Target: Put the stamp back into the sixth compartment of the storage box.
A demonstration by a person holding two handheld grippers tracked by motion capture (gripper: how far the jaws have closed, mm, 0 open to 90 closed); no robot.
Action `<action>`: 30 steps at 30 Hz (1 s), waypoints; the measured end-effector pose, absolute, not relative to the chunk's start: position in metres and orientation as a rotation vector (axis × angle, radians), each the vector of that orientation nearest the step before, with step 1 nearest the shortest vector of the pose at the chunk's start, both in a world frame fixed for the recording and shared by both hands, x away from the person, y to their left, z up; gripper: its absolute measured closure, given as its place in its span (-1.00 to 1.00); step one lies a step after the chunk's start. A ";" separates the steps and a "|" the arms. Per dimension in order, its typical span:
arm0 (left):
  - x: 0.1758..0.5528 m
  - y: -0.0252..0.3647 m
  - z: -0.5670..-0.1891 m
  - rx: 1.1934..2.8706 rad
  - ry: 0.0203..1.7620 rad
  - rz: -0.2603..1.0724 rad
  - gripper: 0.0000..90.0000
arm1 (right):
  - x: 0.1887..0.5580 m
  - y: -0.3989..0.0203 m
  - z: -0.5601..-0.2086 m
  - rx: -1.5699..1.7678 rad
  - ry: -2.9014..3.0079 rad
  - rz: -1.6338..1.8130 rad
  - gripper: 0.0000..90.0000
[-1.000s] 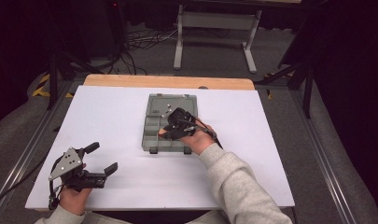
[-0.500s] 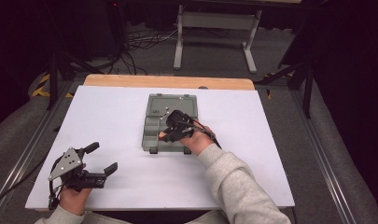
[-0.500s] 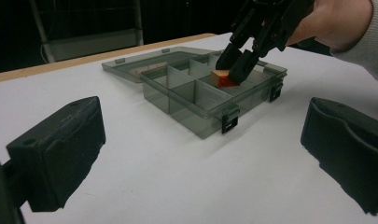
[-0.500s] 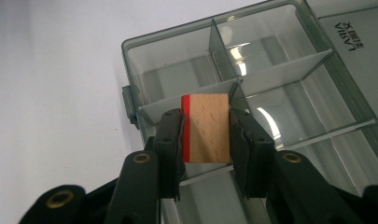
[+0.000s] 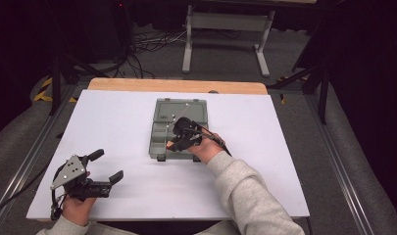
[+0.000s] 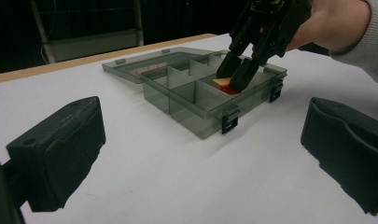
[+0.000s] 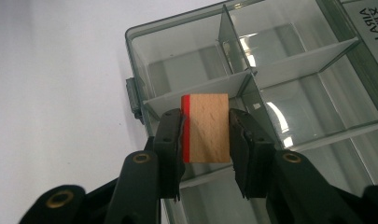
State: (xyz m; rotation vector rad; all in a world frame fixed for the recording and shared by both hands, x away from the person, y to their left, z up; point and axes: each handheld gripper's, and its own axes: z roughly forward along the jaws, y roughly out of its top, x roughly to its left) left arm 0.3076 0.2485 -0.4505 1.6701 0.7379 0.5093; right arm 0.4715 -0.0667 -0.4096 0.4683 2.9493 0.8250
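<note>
A grey see-through compartment box lies open on the white table, its lid folded back on the far side. My right gripper is shut on a small wooden block with a red edge, its pads pressing both sides. In the left gripper view the block dips into a compartment at the latch end of the box, under the right gripper. Whether it touches the floor I cannot tell. My left gripper rests at the near left of the table, open, with nothing between its fingers.
The white table top has a wooden strip along its far edge. Beyond it are a metal stand and cables on a dark floor. The box's two black latches face the near side.
My right gripper has shifted slightly toward the near left part of the box with the block still in it. The left gripper has stayed put.
</note>
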 end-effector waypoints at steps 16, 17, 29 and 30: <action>0.308 0.249 -0.450 1.674 0.730 0.516 -0.99 | 0.471 -0.065 -0.410 0.462 2.939 0.826 0.31; 0.308 0.249 -0.450 1.673 0.731 0.515 -0.99 | 0.471 -0.065 -0.409 0.457 2.932 0.828 0.26; 0.308 0.249 -0.450 1.672 0.734 0.513 -0.99 | 0.467 -0.070 -0.397 0.475 2.827 0.944 -0.58; 0.308 0.248 -0.450 1.672 0.734 0.513 -0.99 | 0.467 -0.070 -0.396 0.475 2.820 0.960 -0.66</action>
